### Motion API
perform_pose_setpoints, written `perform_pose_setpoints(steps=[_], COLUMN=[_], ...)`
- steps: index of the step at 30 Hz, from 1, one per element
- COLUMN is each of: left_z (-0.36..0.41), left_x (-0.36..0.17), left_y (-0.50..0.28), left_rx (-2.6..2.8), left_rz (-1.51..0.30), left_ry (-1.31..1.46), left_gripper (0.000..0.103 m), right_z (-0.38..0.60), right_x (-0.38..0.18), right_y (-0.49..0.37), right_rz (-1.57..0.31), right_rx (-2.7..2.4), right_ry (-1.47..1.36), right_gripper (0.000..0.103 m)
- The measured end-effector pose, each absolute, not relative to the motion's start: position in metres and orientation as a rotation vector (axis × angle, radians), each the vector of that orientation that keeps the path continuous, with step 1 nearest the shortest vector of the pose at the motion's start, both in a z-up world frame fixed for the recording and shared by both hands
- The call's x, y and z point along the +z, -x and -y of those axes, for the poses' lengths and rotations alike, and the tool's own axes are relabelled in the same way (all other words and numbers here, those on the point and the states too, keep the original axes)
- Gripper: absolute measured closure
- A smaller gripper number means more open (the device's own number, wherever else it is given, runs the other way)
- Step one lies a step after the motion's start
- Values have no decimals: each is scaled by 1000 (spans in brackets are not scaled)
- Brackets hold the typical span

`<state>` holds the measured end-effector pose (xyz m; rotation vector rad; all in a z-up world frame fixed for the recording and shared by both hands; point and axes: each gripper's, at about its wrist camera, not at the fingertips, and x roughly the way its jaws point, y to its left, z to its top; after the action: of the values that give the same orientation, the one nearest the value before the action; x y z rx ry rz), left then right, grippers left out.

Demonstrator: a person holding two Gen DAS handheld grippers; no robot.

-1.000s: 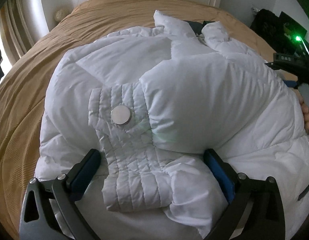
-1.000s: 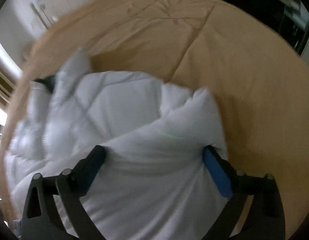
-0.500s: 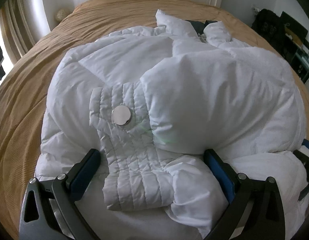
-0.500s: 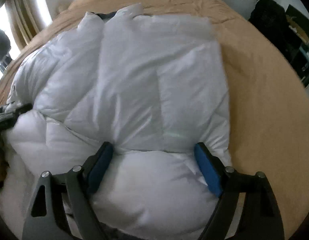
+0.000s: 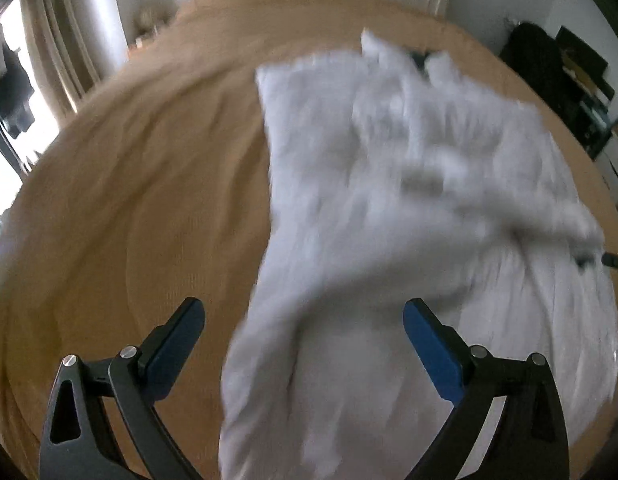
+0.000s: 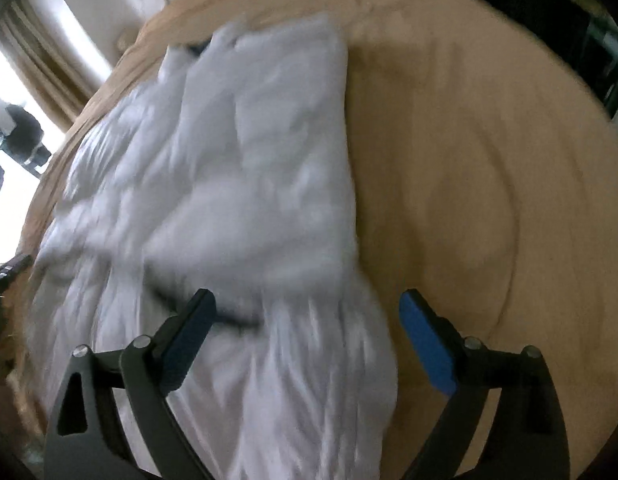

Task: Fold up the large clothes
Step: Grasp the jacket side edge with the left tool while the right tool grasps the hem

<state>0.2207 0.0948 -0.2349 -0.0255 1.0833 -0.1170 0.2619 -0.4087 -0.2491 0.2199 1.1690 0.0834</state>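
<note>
Left to right: curtains (image 5: 65, 52) far left, left gripper (image 5: 303, 334) spread wide, clasping nothing, one white puffy jacket (image 5: 409, 220) lying blurred on one tan bed (image 5: 141, 200), right gripper (image 6: 307, 328) likewise wide apart over its near hem, dark shelving (image 5: 581, 80) far right.

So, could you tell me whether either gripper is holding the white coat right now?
Neither: the left gripper and right gripper are both open above the coat.

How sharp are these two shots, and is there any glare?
Left wrist view: white jacket smeared by motion blur, left gripper crisp, window blown out. Right wrist view: jacket and tan bedspread blurred, right gripper sharp.
</note>
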Motion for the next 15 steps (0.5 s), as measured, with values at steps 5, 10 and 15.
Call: perform_pose_setpoints(steps=[5,10,15], left_z=[-115,-125,-137], left_x=[-290,-268,-283], left_y=[-206,-210,-202], left_rx=[-172,-83,-90], left_rz=[-1245,-1202,-1222], left_ry=[268,289,343], left_gripper=[14,77,74], right_z=[412,432,445], right_x=[-286,-268,-279], right_y=[-243,-239,-228], right_rz=[-1250,-1246,-1261], right_rx=[218,173,128], right_ry=[-363,-426,-467], right_gripper=[30,79,74])
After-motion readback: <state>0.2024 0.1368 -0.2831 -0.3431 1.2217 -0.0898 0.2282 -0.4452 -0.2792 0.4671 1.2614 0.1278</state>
